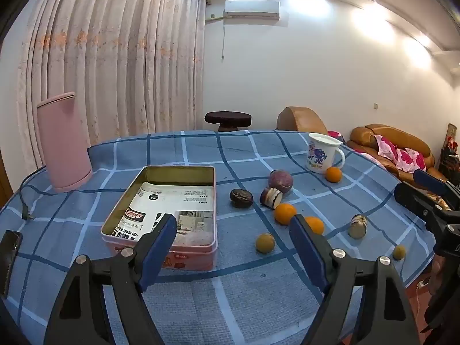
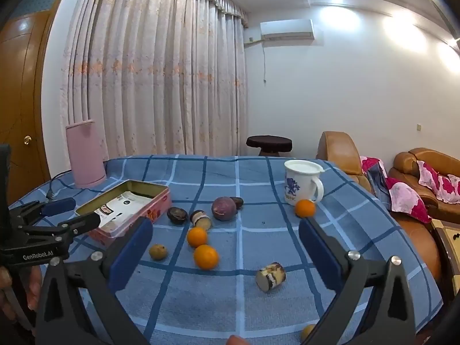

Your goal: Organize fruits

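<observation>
Blue checked cloth covers the desk [image 1: 244,287], set in a living room with pale curtains, a wall air conditioner and brown sofas at the back.

Nearest the left claw [image 1: 233,240], whose jaws stand wide apart with nothing between them, is the open pink tin [image 1: 161,215], just ahead and slightly to its left. It holds only printed paper; no fruit lies in it. Ahead and to the right of that claw a dull yellow fruit [image 1: 265,243] lies closest, then two oranges [image 1: 285,213] side by side, one partly hidden behind the right-hand pad. Farther right are a short cut cylinder [image 1: 358,226] and a small yellowish fruit [image 1: 399,252] near the desk edge.

The right claw [image 2: 225,247] is likewise spread open and empty. That same cut cylinder [image 2: 270,276] lies between its pads and close in, the two oranges [image 2: 205,256] just beyond and to its left.

Farther out sit a dark wrinkled fruit [image 1: 241,198], a second cut piece [image 1: 271,197] and a purple round fruit [image 1: 281,181] clustered together. Beyond them, to the right, a third orange [image 1: 333,174] rests against a white printed mug [image 1: 323,153]. A pink cylinder [image 1: 64,143] stands far left.

As a judgement, the sorting has not begun: every fruit is loose on the cloth, and all of it remains to be gathered, presumably into the tin.
</observation>
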A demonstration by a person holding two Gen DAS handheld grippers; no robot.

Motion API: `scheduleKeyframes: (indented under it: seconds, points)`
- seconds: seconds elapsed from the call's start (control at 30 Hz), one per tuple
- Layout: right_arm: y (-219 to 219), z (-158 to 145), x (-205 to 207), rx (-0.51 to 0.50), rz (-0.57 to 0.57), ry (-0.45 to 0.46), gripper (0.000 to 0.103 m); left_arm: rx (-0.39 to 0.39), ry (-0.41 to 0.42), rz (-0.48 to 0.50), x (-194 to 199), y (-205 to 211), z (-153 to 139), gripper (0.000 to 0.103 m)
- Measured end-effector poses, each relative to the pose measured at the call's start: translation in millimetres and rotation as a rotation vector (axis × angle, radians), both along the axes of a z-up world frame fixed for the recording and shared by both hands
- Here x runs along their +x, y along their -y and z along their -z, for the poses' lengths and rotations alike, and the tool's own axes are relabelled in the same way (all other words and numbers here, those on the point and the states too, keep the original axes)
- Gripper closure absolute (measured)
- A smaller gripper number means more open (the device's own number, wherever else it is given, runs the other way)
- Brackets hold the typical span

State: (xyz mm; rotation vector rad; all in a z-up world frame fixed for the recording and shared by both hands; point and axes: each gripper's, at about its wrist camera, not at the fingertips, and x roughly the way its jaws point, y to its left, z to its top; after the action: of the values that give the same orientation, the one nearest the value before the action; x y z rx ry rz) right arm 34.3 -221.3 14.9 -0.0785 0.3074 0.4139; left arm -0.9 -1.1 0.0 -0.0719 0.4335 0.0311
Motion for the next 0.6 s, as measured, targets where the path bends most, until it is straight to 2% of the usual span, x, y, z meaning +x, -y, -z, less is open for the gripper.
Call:
scheduleKeyframes:
  seconds: [0.4, 0.6]
  points:
    - [9.3, 3.9, -0.1, 0.021, 0.009, -0.002, 0.000, 0.024, -0.029, 0.003, 5.6, 7.9, 8.3, 0.021]
    - [5.2, 6.3, -1.3, -0.004, -0.003, -0.005, 0.000, 0.029, -0.029, -0.002, 4.7, 6.9, 7.8, 0.021]
